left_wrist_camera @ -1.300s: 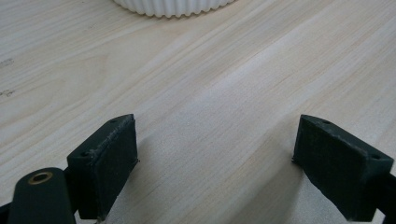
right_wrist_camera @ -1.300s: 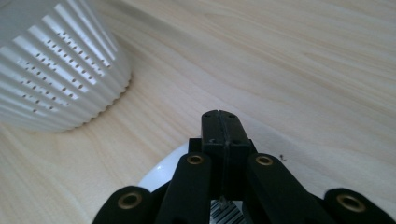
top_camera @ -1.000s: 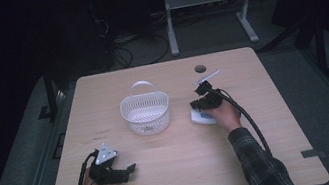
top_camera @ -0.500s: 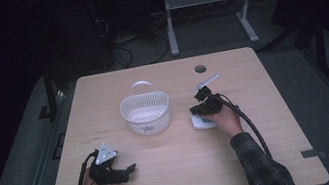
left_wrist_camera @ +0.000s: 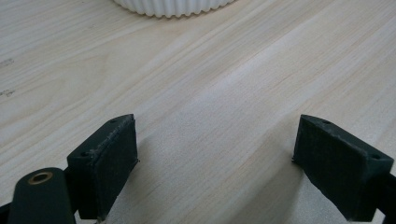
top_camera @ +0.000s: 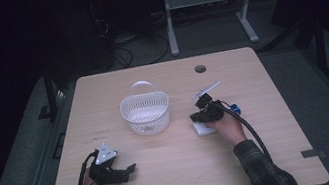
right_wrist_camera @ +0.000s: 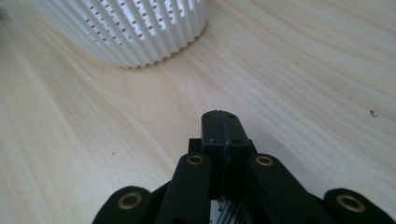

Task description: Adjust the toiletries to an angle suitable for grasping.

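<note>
A white ribbed basket with a handle stands in the middle of the wooden table. My right gripper lies low to the basket's right, pointing toward it. In the right gripper view its jaws are pressed together with nothing between them, and the basket is close ahead. A small flat white block lies just under the right hand, and something small and blue sits beside the cable. My left gripper rests at the near left, its jaws wide apart over bare wood.
A round cable hole sits in the table's far right part. In the left gripper view the basket's base is some way ahead. Beyond the table stand a desk frame and floor cables in the dark.
The right hand and its gripper have slid toward the near edge and a little left. The white block under it also shows nearer. The left hand has stayed put.
</note>
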The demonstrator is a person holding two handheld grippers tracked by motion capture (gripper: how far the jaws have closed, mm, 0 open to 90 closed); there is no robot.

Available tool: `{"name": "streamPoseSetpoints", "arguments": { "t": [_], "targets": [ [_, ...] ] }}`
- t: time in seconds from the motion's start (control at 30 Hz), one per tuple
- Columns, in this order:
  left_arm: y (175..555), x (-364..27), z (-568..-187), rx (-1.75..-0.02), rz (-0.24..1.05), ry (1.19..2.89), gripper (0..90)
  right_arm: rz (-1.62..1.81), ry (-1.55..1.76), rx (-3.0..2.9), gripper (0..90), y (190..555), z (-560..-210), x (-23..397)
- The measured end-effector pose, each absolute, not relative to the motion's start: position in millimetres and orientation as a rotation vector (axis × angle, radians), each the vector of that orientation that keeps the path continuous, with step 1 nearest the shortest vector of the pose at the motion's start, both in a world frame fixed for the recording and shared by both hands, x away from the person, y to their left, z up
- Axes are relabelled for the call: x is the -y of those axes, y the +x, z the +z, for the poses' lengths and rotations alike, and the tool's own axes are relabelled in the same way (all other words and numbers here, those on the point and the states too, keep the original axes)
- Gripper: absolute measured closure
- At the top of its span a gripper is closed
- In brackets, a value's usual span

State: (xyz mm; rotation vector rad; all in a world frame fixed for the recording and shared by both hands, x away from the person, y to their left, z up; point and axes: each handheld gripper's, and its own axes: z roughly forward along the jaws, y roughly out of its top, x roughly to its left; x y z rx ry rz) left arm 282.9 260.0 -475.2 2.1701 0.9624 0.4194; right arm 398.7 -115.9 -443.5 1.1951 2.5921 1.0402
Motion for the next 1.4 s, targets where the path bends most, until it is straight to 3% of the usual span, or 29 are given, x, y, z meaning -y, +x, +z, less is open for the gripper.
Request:
{"name": "streamPoseSetpoints", "arguments": {
  "t": [1.4],
  "targets": [
    [282,-260,-475,-0.961,0.421,2.168,12.7,1.06,1.123,-2.616,89.6,337,-444,140]
  ]
}}
